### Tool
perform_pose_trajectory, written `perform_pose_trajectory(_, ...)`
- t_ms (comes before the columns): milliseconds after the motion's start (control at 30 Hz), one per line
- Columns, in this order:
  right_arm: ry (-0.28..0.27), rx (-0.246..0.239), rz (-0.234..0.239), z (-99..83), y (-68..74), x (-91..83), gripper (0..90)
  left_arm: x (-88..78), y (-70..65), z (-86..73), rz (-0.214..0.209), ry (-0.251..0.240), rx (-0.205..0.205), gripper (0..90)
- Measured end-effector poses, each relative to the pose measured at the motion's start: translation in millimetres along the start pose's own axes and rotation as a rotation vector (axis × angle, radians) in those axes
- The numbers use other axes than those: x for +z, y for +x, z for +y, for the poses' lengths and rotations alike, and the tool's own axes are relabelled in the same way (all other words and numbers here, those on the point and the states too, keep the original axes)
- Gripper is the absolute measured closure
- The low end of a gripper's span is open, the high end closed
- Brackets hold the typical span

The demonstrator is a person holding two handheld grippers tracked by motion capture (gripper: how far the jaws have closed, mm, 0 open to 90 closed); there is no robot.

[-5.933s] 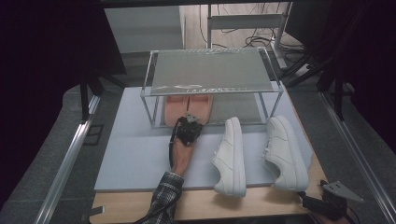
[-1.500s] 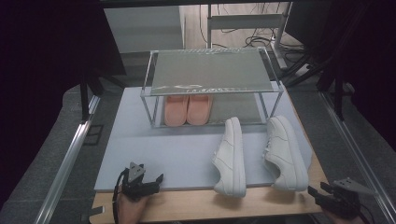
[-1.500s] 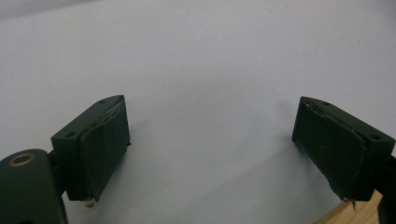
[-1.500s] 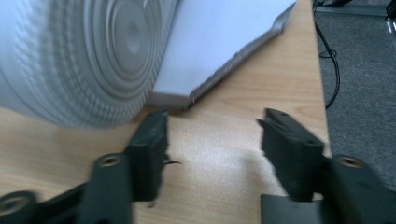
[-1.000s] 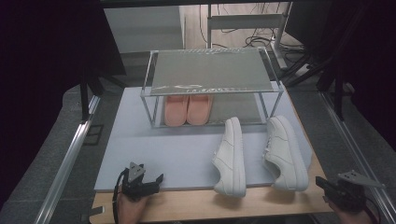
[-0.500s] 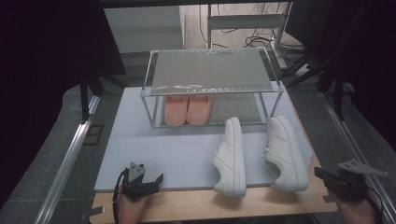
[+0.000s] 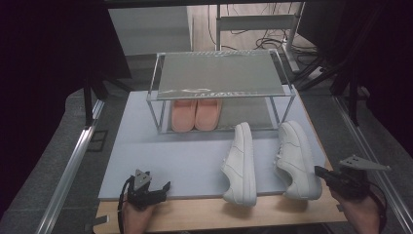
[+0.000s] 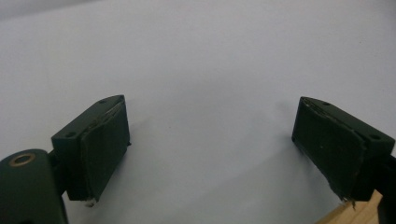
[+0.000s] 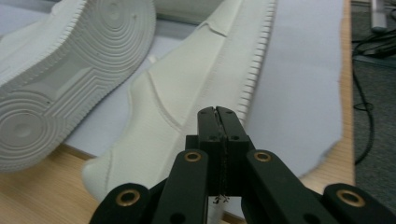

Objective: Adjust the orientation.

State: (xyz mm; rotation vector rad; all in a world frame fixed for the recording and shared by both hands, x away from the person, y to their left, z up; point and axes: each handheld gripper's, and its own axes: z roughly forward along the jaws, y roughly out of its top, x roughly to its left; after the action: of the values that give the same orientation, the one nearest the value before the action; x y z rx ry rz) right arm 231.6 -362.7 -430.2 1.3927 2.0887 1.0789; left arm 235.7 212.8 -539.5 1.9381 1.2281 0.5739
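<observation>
Two white sneakers lie on their sides on the pale mat (image 7: 185,156): one (image 7: 240,163) mid-right, the other (image 7: 296,160) farther right. A pair of pink shoes (image 7: 196,114) sits on the lower level of the metal rack (image 7: 221,73). My left gripper (image 7: 167,186) rests at the mat's front left edge, its jaws wide open over bare mat (image 8: 210,93) with nothing between them. My right gripper (image 7: 317,171) is shut and empty, its tip just beside the heel of the right sneaker (image 9: 187,107). The other sneaker's sole (image 9: 70,70) shows to the left.
The wooden table edge (image 7: 204,212) runs along the front. Aluminium frame rails (image 7: 73,161) flank the table. Cables (image 9: 369,56) lie on the floor at the right. Open mat lies between the left gripper and the rack.
The right hand has come up from the bottom right corner and brought its gripper to the right sneaker's heel. The left gripper has stayed at the front left since it withdrew from the rack.
</observation>
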Motion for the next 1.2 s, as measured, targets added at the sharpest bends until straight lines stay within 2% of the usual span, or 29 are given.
perform_pose_trajectory(833,0.033,-0.099,0.157,20.3,55.0,49.8,89.0,-0.1,-0.1,0.1,0.001,0.001,0.001,10.7)
perform_pose_trajectory(1200,0.043,-0.135,0.219,31.5,79.1,66.5,89.1,-0.1,-0.1,0.1,0.001,0.001,0.0,10.7)
